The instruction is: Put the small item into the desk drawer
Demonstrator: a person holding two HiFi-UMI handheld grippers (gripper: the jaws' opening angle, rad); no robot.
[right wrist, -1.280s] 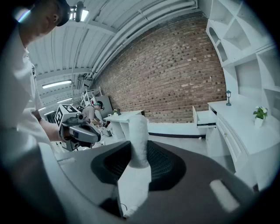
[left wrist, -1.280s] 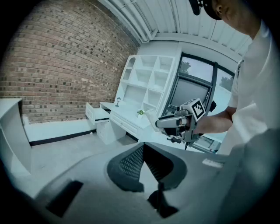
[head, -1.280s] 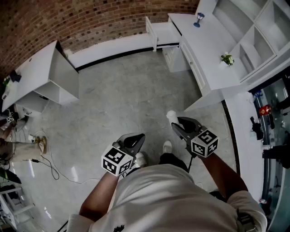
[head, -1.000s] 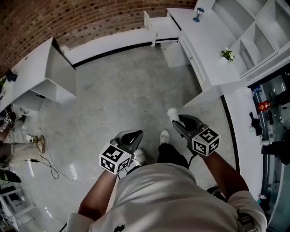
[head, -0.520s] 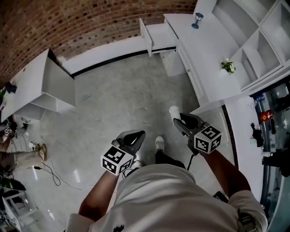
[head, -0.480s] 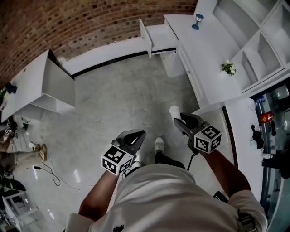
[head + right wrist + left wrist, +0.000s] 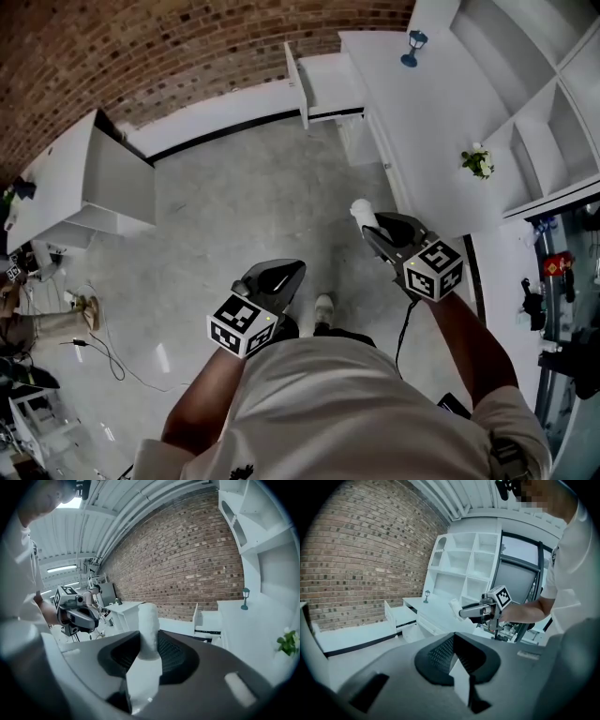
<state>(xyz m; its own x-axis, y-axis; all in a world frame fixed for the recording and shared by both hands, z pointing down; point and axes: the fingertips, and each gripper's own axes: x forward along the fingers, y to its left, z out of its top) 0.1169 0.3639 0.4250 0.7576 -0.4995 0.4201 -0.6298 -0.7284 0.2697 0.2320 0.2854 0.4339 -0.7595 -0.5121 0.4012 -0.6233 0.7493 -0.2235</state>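
- White small item [image 7: 360, 210] sits pinched in the right tongs [image 7: 369, 225], its lower end hidden, well apart from the open drawer [image 7: 328, 80].
- Left tongs [image 7: 292, 272] are pressed together.
- The drawer's inside is hard to see.

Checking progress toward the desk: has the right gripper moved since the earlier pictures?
Yes. The right gripper, shut on the white item, now sits closer to the open drawer, beside the desk's front edge.
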